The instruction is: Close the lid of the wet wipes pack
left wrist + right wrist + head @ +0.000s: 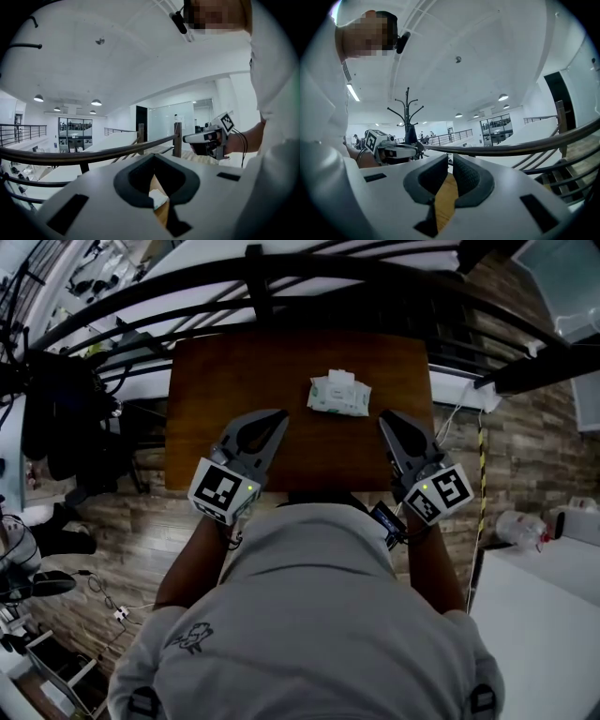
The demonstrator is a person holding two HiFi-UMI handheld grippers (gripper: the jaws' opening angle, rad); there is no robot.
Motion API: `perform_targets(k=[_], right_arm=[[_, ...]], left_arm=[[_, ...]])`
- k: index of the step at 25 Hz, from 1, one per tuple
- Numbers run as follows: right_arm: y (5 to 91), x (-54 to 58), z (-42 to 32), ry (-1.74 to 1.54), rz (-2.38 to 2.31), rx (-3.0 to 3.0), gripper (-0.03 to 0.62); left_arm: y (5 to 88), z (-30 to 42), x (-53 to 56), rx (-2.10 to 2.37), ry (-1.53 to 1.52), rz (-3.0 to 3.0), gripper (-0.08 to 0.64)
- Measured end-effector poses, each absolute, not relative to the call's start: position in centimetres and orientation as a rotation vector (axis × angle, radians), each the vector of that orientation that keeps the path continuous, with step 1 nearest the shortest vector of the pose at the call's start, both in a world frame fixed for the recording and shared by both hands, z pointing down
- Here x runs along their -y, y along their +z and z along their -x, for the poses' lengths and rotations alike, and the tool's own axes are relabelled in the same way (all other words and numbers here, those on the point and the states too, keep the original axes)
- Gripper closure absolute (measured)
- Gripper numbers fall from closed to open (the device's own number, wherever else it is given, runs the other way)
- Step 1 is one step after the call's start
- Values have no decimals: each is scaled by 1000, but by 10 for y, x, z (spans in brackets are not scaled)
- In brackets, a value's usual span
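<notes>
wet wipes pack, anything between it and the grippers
Nothing visible. In the head view the wet wipes pack lies alone on the table, and only bare wood separates it from the left gripper on its near left and the right gripper on its near right.

Left gripper [278, 416] closed, right gripper [385, 416] closed, both empty
</notes>
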State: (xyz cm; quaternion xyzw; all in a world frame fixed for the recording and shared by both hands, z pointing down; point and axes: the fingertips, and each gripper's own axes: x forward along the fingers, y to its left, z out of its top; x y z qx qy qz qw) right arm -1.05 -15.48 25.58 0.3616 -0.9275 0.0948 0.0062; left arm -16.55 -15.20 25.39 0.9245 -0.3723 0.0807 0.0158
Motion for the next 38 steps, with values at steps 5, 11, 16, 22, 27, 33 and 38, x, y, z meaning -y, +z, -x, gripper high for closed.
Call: perform_targets(k=[5,11,16,22,27,33,38], right_arm=[[264,166,0,366,-1122,2900,555],[281,191,-9,426,-1118,2856,555],[303,221,-20,470,-1101,2821,554],[327,244,-28,539,-1062,2791,552],[352,263,-28,610,-995,2770,473],[386,287,-34,728,-972,2755,453],[412,302,-33,812,-945,2746,437]], left_arm=[[265,161,161,1152,277,-2846,546],[286,159,183,1137,302,-2797,546],[306,147,211,1100,294,-2729,546],[327,135,233,1078,340,-2684,547],[350,126,253,1070,416,-2700,546],[388,122,273,1049,473,-2633,546],[407,115,286,1038,466,-2607,547]])
